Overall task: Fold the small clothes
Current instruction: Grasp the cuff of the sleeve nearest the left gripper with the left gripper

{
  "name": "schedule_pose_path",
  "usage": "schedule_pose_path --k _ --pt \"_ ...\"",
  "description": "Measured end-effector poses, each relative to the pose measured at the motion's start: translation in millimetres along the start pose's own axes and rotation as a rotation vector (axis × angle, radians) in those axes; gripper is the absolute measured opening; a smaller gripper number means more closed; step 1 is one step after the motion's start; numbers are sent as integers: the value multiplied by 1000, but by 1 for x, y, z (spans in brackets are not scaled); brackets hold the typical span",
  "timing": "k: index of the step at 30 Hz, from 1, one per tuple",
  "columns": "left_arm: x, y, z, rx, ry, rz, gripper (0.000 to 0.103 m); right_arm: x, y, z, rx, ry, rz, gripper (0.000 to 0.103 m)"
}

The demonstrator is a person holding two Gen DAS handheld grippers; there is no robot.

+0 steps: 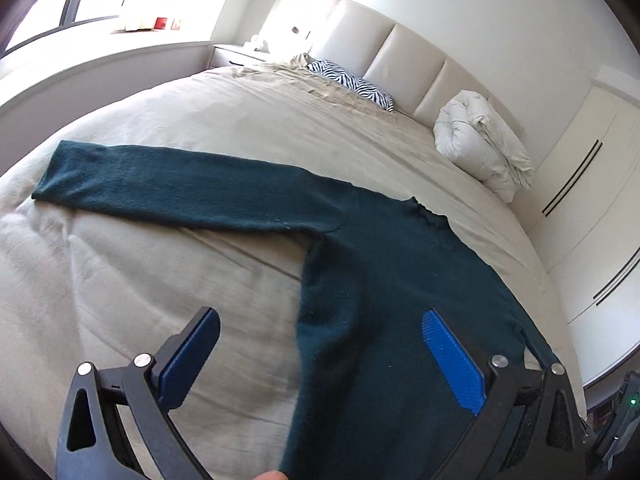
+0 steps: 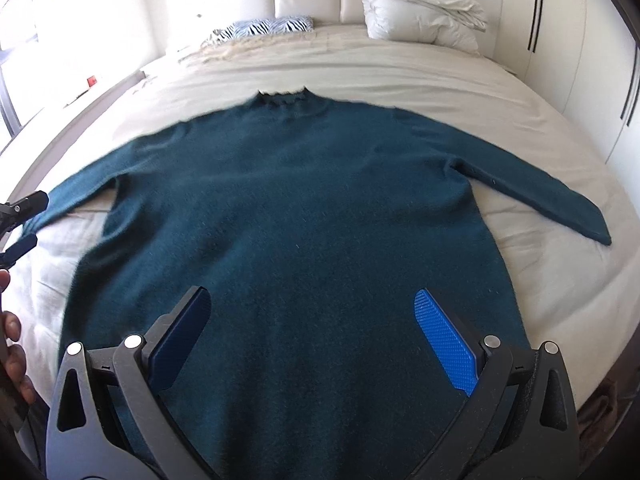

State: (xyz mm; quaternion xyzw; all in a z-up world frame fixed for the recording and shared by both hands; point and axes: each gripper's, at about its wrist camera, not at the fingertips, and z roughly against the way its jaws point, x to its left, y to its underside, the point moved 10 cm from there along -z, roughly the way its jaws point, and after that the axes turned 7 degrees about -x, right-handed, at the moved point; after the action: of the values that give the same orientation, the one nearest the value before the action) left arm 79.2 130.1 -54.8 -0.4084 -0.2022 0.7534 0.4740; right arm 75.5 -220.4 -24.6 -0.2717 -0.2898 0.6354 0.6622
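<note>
We see the sweater flat, collar pointing away, sleeves spread sideways; both right gripper and left gripper jaws released above it.

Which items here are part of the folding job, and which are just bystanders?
Job: teal sweater spread flat on the bed; left claw and right claw, both open.
Lying about: zebra pillow, rolled white duvet.

No readable text, labels or numbers anywhere.
</note>
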Motion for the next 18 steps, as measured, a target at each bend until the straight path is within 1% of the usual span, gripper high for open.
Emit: schedule_pose_path --k 1,2,3,4,7,10,13,15,16,17,18 --pt "9 0 -2 39 -10 11 103 3 -5 2 -15 -14 -3 103" --pt "21 -1 -3 56 -23 46 103 6 -9 5 -32 -35 -14 103" --pt "33 -3 -1 51 -32 90 103 8 -14 7 -43 -55 -28 103" --pt "45 -6 1 35 -36 141 103 10 -18 9 -49 -69 -42 103" --pt "87 -23 6 -24 -18 315 103 13 -27 10 -52 -96 -82 103" --pt "136 -47 7 -88 28 484 103 16 -32 10 -49 -121 -100 103" --pt "189 -65 3 -152 76 704 102 22 -34 8 -43 -152 -121 103" --pt "220 -73 -1 -194 103 836 98 24 -33 4 -28 -172 -134 103" --pt "232 -76 -5 -206 110 886 91 25 -32 2 -21 -178 -138 103" --pt "239 -79 -8 -209 103 907 86 27 -32 -1 -15 -184 -142 103" --pt "246 -82 -10 -219 101 927 85 28 -31 -4 -10 -186 -143 103"
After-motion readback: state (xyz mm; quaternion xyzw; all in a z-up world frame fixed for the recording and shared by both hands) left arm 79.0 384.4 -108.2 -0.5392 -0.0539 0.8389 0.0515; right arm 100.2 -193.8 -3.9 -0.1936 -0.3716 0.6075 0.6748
